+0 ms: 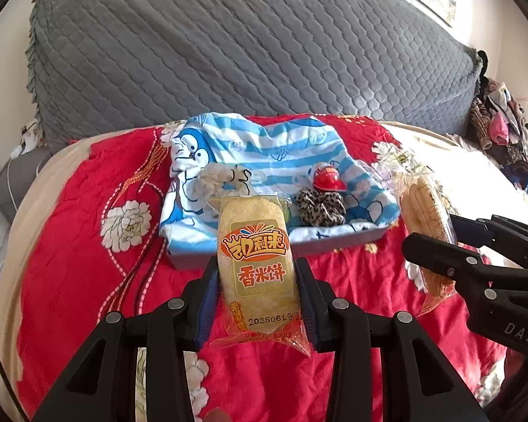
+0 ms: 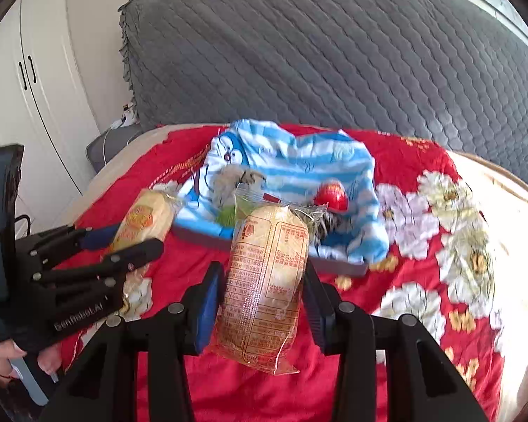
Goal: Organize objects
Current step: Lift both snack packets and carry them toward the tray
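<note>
Rice-cracker packs (image 1: 255, 270) clamped — tray edge (image 1: 334, 242) behind

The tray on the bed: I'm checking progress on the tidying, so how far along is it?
Done: the tray, lined with blue striped cloth, already holds a leopard scrunchie, a red ball and a fluffy cream item. In hand: the left gripper and right gripper each clamp a rice cracker packet. Left: both packets aren't in the tray yet.
</note>
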Motion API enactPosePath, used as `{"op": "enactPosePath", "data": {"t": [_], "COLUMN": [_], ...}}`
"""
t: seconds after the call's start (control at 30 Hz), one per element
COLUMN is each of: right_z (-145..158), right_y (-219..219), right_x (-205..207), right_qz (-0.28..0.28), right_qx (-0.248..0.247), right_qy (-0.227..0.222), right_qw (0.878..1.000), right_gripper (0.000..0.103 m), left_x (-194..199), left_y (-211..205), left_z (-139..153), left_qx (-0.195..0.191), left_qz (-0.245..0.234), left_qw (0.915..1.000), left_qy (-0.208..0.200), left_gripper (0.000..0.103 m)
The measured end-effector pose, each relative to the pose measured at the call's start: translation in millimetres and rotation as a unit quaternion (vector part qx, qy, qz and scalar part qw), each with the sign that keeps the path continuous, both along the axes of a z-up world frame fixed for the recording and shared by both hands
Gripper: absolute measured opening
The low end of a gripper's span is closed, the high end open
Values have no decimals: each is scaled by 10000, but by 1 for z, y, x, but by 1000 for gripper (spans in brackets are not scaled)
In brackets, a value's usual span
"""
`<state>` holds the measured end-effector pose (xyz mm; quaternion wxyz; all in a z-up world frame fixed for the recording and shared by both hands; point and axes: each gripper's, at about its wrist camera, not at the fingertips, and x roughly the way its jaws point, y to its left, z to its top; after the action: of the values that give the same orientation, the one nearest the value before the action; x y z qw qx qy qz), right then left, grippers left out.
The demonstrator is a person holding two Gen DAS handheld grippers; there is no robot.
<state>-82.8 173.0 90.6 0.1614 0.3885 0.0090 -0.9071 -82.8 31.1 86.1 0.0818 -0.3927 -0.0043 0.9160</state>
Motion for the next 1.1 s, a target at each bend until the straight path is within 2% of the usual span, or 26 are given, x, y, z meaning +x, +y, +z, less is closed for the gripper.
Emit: {"op": "enactPosePath", "data": {"t": [0.37, 0.7, 1.1], "right_z": [-11, -1, -35], "right_y": [4, 11, 4], "right_x": [-41, -83, -126], "right_qz": [-105, -189, -163], "right_qx": [-12, -105, 5], "right_qy": [27, 459, 514], "right_qw": [9999, 9987, 9985], "right_gripper": [44, 44, 44], "left_x": [-45, -92, -135], "left_y": [3, -3, 3], "left_z": [-12, -23, -40], "left_qx": [-6, 26, -38], "left_qz": [43, 121, 77], "left_qw": [10000, 9999, 9999], "left_qy": [15, 45, 77], "left_gripper": [42, 42, 42]}}
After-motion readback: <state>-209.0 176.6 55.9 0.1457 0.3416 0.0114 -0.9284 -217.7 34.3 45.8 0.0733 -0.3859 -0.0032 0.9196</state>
